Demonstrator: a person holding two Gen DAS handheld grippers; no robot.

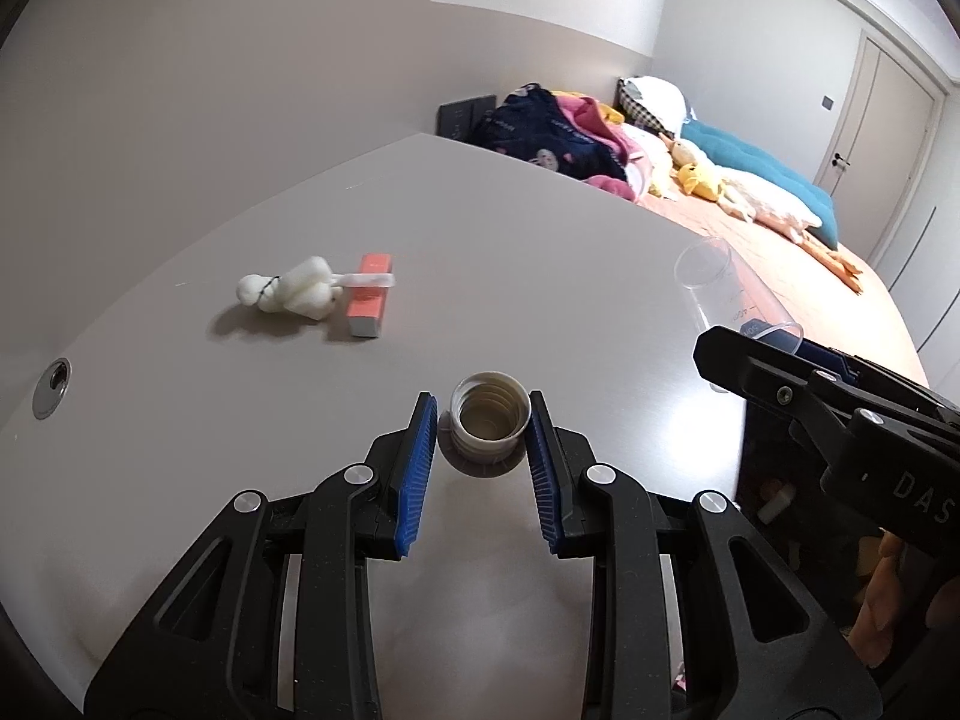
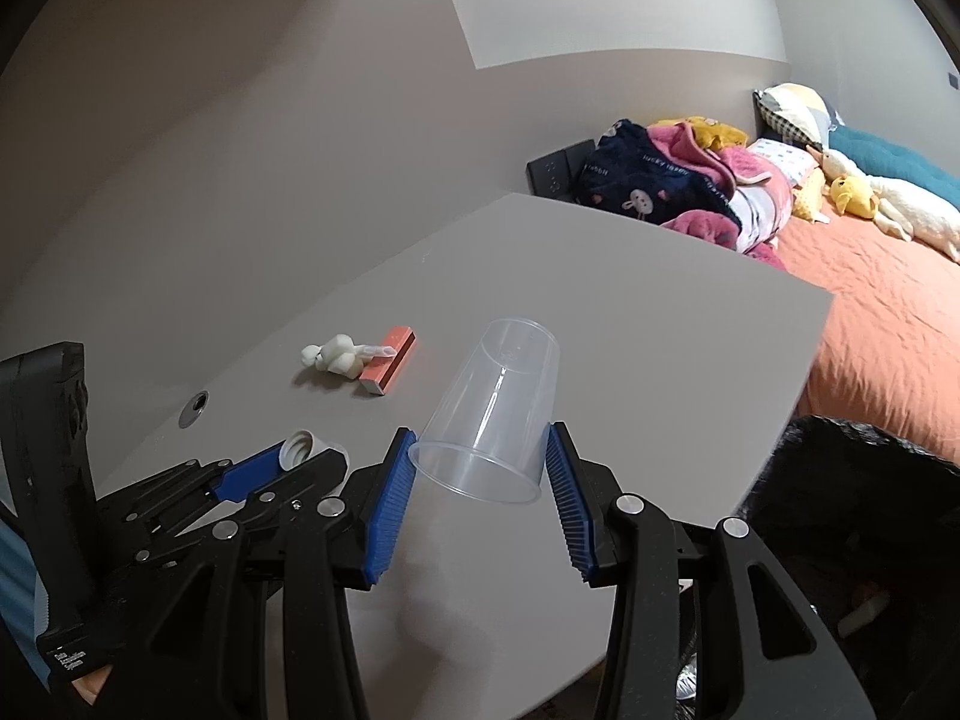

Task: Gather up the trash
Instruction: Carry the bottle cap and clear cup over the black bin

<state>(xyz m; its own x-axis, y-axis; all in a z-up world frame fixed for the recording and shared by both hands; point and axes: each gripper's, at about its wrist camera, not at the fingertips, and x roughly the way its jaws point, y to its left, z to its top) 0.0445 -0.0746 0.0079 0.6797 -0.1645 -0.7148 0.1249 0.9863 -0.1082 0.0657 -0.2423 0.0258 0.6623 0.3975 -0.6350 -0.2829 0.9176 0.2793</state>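
Observation:
A white bottle cap [image 1: 491, 418] lies open side up on the grey table [image 1: 510, 252], between the fingertips of my left gripper [image 1: 483, 420]; the right pad touches it, a small gap shows on the left. My right gripper [image 2: 480, 456] is shut on a clear plastic cup [image 2: 492, 414], held tilted above the table by its rim. The cup [image 1: 720, 300] and right gripper also show at the right of the left wrist view. A white crumpled wad [image 1: 288, 291] and an orange block [image 1: 369, 297] lie further back.
A round metal grommet [image 1: 53, 387] sits in the table at the left. A black trash bag [image 2: 864, 516] hangs off the table's right edge. Beyond it is a bed with orange sheet [image 2: 888, 324], blankets and plush toys. A wall stands behind the table.

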